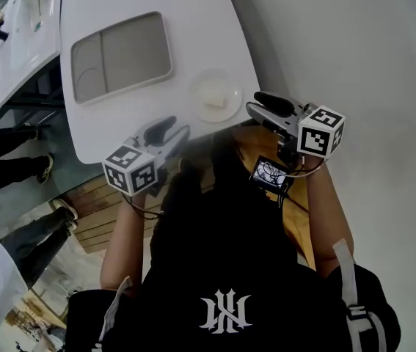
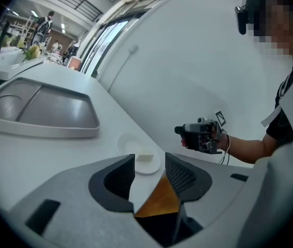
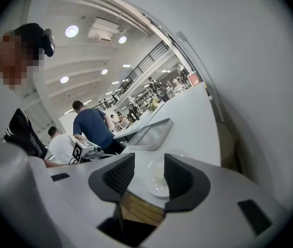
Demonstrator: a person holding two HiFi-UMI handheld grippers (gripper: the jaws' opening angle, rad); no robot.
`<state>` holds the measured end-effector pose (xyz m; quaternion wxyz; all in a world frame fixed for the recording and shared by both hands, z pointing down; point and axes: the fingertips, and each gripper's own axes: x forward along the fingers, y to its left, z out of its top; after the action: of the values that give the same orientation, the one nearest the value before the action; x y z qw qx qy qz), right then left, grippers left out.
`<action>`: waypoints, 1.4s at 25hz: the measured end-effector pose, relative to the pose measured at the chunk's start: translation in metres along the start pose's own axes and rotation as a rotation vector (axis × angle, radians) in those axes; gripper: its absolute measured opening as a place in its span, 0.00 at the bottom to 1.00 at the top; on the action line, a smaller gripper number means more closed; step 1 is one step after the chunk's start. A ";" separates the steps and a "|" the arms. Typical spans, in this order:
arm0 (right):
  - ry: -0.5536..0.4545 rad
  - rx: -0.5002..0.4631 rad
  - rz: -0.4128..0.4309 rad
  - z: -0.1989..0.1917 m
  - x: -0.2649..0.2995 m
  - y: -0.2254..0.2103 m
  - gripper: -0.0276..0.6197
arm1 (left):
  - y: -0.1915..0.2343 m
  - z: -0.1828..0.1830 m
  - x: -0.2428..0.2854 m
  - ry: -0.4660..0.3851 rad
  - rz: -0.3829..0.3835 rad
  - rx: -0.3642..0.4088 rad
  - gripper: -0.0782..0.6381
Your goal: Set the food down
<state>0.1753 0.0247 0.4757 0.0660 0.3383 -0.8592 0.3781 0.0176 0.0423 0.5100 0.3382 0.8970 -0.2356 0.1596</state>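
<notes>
Food (image 1: pixel 215 94) sits on its plate (image 1: pixel 199 108) at the table's (image 1: pixel 119 123) near edge, between left gripper (image 1: pixel 172 129) and right gripper (image 1: pixel 255 103), touching neither; both jaws apart, empty.

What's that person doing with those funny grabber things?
A person holds a gripper in each hand at a white table. The left gripper and right gripper are both open and empty. A small plate with a pale piece of food sits on the table between them, beside a grey tray.

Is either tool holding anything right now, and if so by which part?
Nothing is held. The left tool and right tool are both open and empty; the plate with the food rests on the table.
</notes>
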 end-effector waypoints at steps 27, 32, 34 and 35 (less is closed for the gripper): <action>0.462 0.243 0.089 -0.035 0.064 -0.099 0.27 | 0.048 -0.019 0.071 0.236 0.258 -0.298 0.34; 0.501 0.240 0.079 -0.040 0.067 -0.098 0.20 | 0.048 -0.017 0.073 0.224 0.264 -0.300 0.33; 0.502 0.261 0.081 -0.041 0.067 -0.095 0.18 | 0.046 -0.017 0.076 0.223 0.269 -0.299 0.33; 0.497 0.268 0.079 -0.042 0.066 -0.095 0.18 | 0.045 -0.017 0.077 0.223 0.275 -0.298 0.33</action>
<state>0.1788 -0.0273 0.5869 0.2147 0.2071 -0.7715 0.5619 0.0563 0.0004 0.5804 0.4659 0.7736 -0.3375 0.2656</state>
